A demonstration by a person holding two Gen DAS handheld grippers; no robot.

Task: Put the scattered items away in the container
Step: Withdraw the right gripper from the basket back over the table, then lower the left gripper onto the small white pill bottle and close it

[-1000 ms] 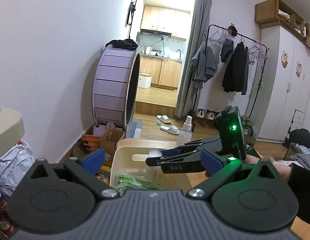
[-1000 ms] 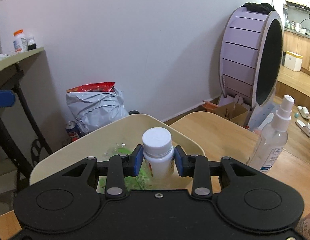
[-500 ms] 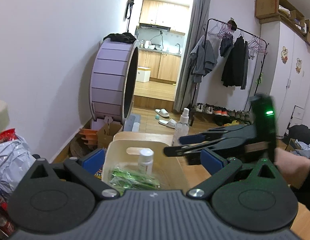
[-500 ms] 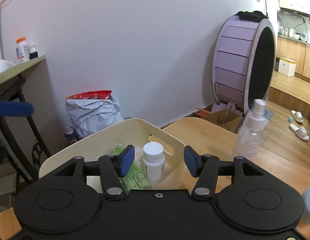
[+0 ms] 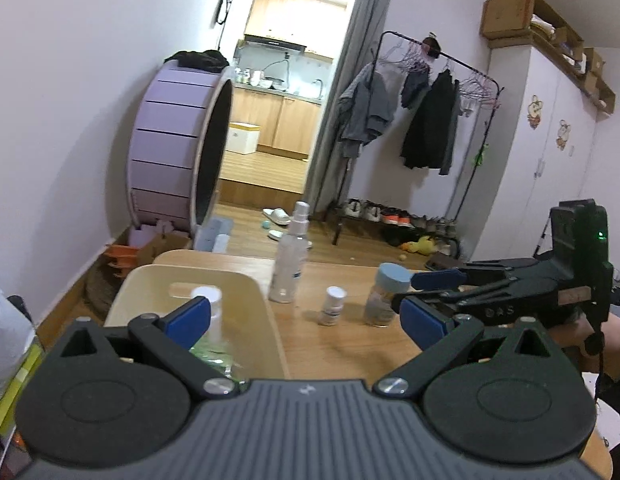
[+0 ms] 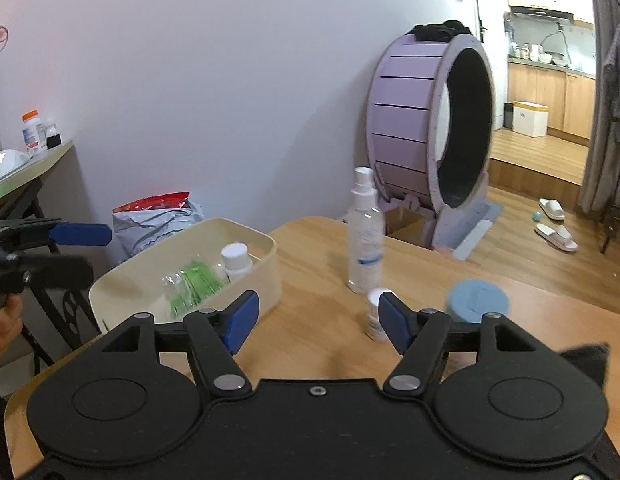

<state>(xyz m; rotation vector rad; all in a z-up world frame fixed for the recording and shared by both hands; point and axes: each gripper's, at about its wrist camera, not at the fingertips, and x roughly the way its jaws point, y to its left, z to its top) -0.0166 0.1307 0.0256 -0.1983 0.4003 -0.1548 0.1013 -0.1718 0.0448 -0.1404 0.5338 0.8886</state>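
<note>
Both sets of jaws gaping, gripping nothing: right gripper over the worktop, left gripper beside the bin. White bottle upright in the bin by green packets. Out on the worktop: spray bottle, small vial, blue-capped jar.

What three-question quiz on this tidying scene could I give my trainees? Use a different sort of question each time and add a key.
1. True or false: the white-capped bottle stands inside the cream container.
2. Which item stands nearest the container on the wooden table? A) spray bottle B) blue-lidded jar C) small white bottle
3. Fill in: the right tongs are ____ and hold nothing.

Key: 1 true; 2 A; 3 open
</note>
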